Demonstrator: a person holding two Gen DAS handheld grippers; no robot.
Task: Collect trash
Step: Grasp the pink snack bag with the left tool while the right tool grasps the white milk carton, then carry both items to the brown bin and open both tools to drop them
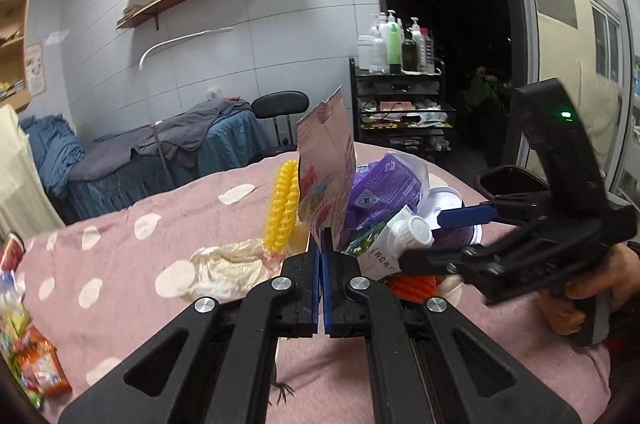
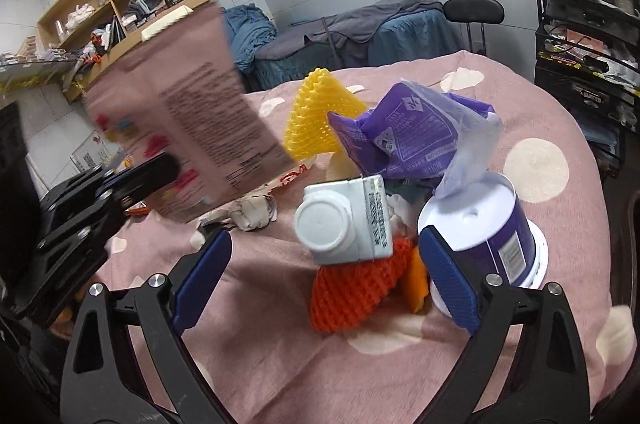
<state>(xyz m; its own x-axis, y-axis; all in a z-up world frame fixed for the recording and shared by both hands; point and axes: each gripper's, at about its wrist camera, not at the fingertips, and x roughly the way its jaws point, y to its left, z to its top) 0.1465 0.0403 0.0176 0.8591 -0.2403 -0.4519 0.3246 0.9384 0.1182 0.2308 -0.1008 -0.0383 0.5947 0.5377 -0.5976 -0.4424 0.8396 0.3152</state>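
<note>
Here left gripper (image 1: 321, 256) pinches blurred pink packet (image 1: 326, 164); right gripper (image 2: 326, 278) gapes empty.

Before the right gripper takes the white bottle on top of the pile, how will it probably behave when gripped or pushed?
The white bottle lies tilted on its side on the orange foam net, so a push would probably tip it off. Its boxy body should keep it from rolling far. The plastic looks stiff and smooth, so it may slip a little. The open right gripper seems wide enough for it.
</note>
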